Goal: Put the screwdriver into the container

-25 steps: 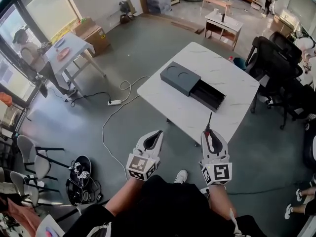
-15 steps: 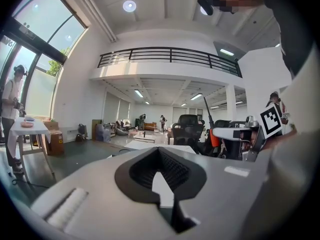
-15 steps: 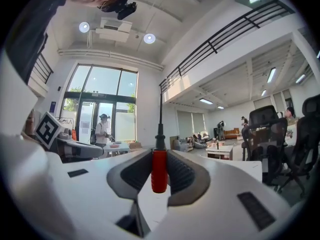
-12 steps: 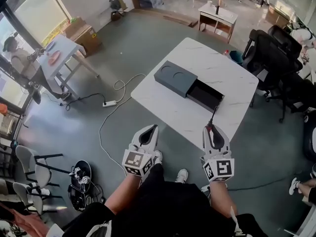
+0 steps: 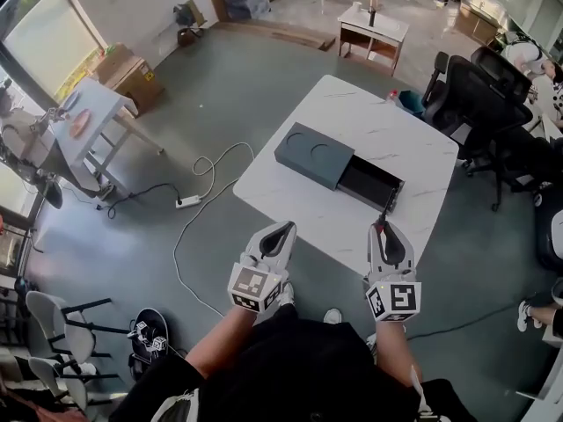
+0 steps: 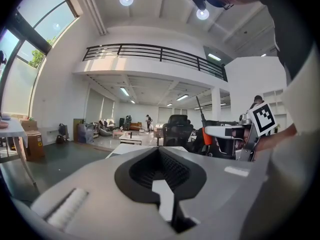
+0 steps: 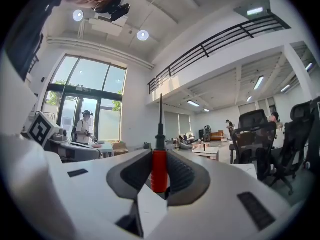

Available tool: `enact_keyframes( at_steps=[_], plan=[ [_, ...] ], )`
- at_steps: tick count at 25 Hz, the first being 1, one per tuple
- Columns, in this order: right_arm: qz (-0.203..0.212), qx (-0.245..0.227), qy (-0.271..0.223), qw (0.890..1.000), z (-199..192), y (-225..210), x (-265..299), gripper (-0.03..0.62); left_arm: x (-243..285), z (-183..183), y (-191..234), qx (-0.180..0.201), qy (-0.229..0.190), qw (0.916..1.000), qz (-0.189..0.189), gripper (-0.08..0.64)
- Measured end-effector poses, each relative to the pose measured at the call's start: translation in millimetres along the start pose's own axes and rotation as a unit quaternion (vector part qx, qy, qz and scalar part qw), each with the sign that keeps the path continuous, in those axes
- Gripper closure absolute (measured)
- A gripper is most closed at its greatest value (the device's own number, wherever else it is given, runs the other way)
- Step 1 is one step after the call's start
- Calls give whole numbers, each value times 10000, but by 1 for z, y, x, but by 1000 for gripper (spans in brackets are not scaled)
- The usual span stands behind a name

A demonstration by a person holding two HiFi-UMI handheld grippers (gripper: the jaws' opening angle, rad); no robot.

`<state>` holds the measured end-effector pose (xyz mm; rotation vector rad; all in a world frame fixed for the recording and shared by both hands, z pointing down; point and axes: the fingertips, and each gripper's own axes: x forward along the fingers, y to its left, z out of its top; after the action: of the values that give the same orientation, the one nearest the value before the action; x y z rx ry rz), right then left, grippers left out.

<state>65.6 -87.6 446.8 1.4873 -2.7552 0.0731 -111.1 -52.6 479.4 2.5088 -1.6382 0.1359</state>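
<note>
Over the last second the person has walked up to the white marble surface (image 5: 374, 126), and it now sits closer ahead of both hands than it did. The right gripper (image 5: 385, 229) has its jaws clamped on the red handle of the screwdriver (image 7: 159, 166), whose thin black shaft stands up out of the grip, as the right gripper view shows. In the head view the shaft's tip now reaches over the near edge of the surface, close to the end of the open drawer (image 5: 369, 183) that is slid out of the dark grey container (image 5: 312, 154). A second ago it was only just reaching that edge. The left gripper (image 5: 283, 229) has come forward alongside, its jaws together at the tips with nothing between them, and it hangs short of the surface's near edge.

The carry looks almost done, I judge, and the placing is not yet begun: the screwdriver is held in the air, not in the drawer. Next the shaft will probably need tipping down to lie along the drawer's narrow length before the jaws part
</note>
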Motion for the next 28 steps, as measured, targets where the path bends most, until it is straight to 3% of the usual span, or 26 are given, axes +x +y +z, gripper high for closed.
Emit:
enact_keyframes(
  at_steps=[13,20,28],
  plan=[
    [-742,-225,26,9970,0,28,26,500,11,4,43,59,-28,9970,-773,551],
    [-1021,-408,244,9936,-3,24,27,500,14,-11,60,-253,81,9960,-849,551],
    [-1056,-610,379,9918,-16,2,38,500,43,-19,56,-234,271,9950,-934,551]
  ],
)
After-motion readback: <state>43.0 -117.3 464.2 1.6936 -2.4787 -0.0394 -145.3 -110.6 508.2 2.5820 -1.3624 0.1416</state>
